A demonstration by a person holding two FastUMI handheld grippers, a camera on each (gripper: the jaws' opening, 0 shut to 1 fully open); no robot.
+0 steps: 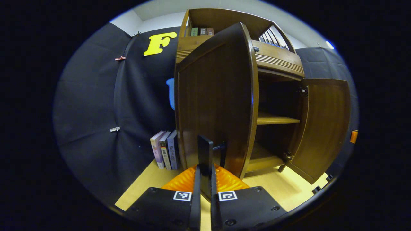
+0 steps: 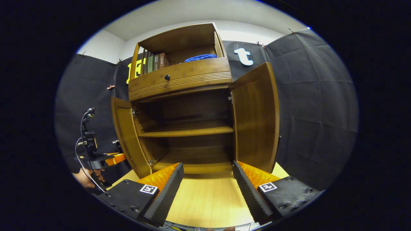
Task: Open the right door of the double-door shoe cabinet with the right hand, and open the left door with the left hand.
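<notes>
Both views are lit evenly from above, and moderate brightness is seen on the pale wall and ceiling at the top. The light wooden floor is rendered bright and warm, while the cabinet interior is left in deep shadow, especially under the shelf. A soft sheen is caught on the left door in the left gripper view, with a thin blue fringe along its edge. Strong fisheye bending is shown toward the rims, where straight cabinet edges are curved. The near fingers are slightly soft; the cabinet is held in sharp focus. No motion blur is seen.
</notes>
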